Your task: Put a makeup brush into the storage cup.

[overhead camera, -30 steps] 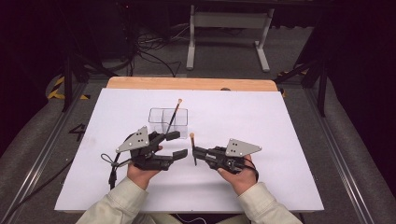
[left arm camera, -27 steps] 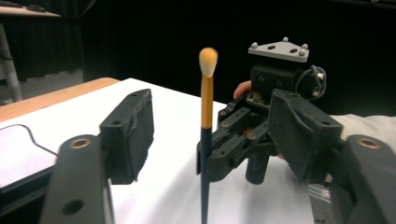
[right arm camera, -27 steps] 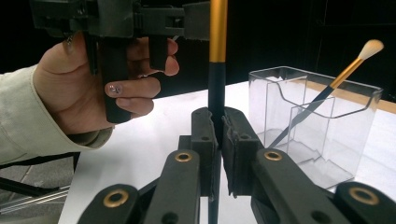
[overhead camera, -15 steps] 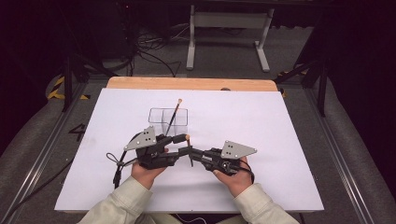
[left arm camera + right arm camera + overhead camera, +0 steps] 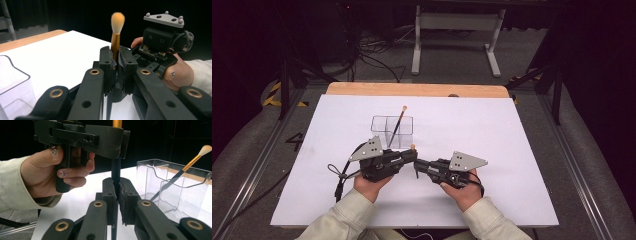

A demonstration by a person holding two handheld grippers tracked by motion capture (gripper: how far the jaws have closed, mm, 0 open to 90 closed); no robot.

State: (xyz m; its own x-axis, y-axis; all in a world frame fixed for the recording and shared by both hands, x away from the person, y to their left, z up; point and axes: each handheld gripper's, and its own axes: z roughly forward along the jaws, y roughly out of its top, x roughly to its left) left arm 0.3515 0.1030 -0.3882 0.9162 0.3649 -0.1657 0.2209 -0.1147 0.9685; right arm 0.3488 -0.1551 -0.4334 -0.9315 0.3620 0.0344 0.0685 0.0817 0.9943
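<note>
Makeup brush held upright just in front of the clear organizer, left gripper having just closed on its gold ferrule above the right gripper clamped on the dark handle; uneven pulling could twist it loose.

Lab or recording studio, staged test bench. White sheet laid over wooden tabletop, centre of frame; metal rails along both sides at lower left and right. Black drapes behind, upper corners. Tangled cables on grey floor, upper left; white stand legs, top centre; yellow-black hazard tape, left edge.
</note>
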